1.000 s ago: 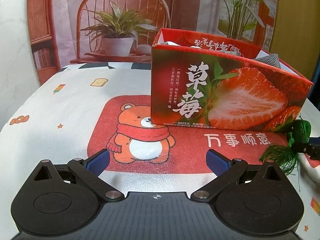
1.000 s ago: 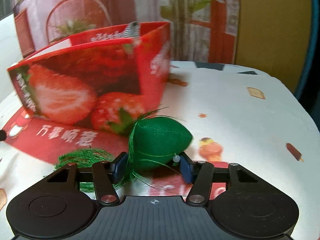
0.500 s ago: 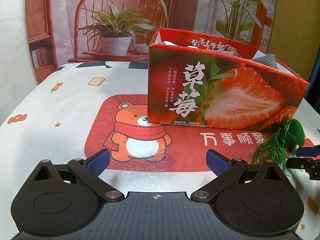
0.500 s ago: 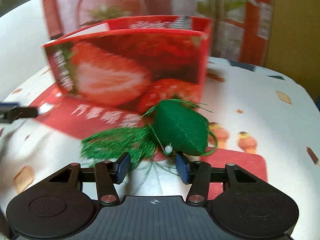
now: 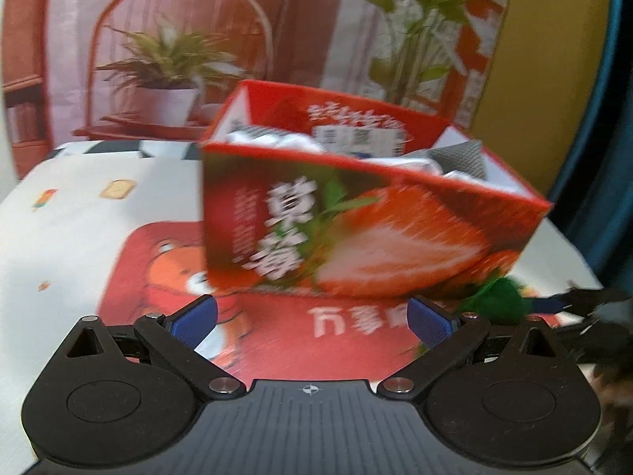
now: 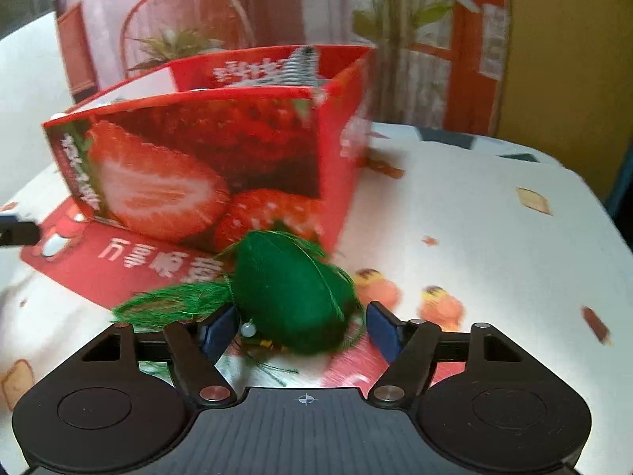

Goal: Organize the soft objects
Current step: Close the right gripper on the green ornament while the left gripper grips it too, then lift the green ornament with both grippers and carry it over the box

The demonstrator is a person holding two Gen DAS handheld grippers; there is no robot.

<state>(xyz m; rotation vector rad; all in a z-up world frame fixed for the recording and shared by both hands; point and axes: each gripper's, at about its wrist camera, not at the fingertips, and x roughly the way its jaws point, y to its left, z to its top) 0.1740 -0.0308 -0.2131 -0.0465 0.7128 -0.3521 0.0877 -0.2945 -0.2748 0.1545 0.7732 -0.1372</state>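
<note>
A green stuffed pouch (image 6: 289,289) with a green tassel (image 6: 170,304) and a small white bead lies on the tablecloth in front of the red strawberry box (image 6: 198,158). My right gripper (image 6: 300,328) has the pouch between its blue pads and its jaws are opening. The left pad is close to the pouch and a gap shows at the right pad. In the left wrist view the box (image 5: 356,229) stands ahead, with the pouch (image 5: 498,301) at its lower right corner. My left gripper (image 5: 312,316) stands open over the red bear mat with nothing between its fingers.
The box holds white soft items (image 5: 277,140) and a grey mesh piece (image 5: 459,158). A printed backdrop with a chair and plants hangs behind the table. The tablecloth (image 6: 474,237) stretches bare to the right of the box, up to the table's rounded edge.
My right gripper's jaws stand wider than half a second ago, and the pouch now sits between the pads instead of ahead of them. The left gripper has come closer to the box.
</note>
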